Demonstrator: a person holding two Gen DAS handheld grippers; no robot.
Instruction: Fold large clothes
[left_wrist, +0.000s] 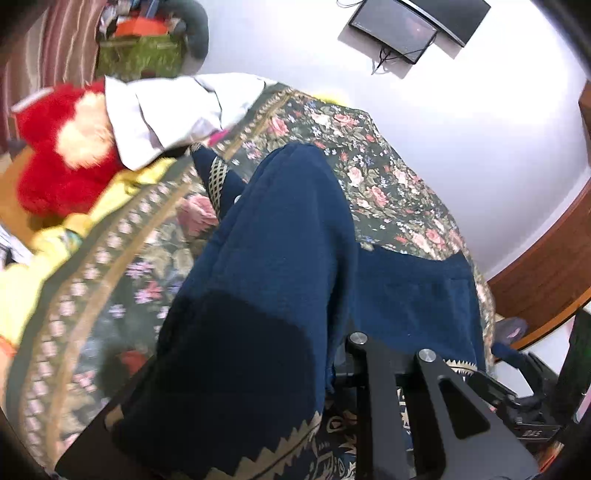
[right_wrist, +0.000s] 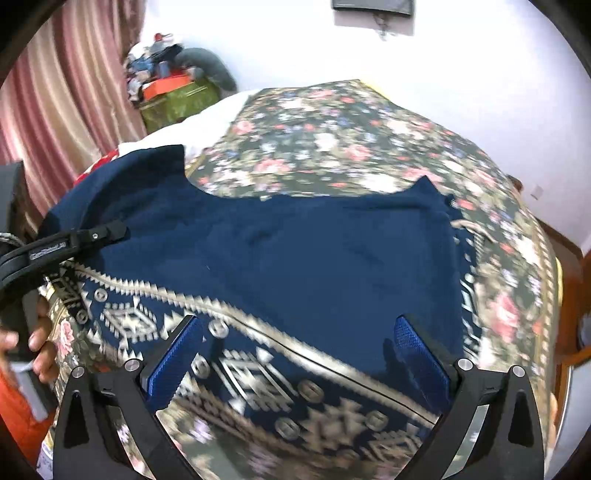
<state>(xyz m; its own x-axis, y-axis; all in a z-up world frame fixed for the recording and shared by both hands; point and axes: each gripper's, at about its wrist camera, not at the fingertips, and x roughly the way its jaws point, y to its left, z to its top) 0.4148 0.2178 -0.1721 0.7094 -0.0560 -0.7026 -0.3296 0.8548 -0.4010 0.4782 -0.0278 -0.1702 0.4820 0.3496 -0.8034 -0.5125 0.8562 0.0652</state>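
A large navy garment (right_wrist: 314, 258) with a beige zigzag border lies spread on the floral bed cover (right_wrist: 332, 140). In the left wrist view a fold of the garment (left_wrist: 280, 240) is lifted and drapes over my left gripper (left_wrist: 317, 369), hiding one finger and the pads. In the right wrist view that left gripper (right_wrist: 110, 230) is pinched on the garment's raised left edge, with a hand (right_wrist: 40, 339) on its handle. My right gripper (right_wrist: 301, 354) hovers over the patterned border, its blue pads (right_wrist: 177, 358) wide apart with nothing gripped.
A red plush toy (left_wrist: 55, 155), a white cloth (left_wrist: 166, 110) and a yellow cloth (left_wrist: 37, 258) lie by the bed's far left side. A green box (right_wrist: 177, 99) piled with clutter stands by the striped curtain (right_wrist: 66, 92). Wooden bed frame (left_wrist: 546, 266) runs along the right; a screen (left_wrist: 395, 29) hangs on the wall.
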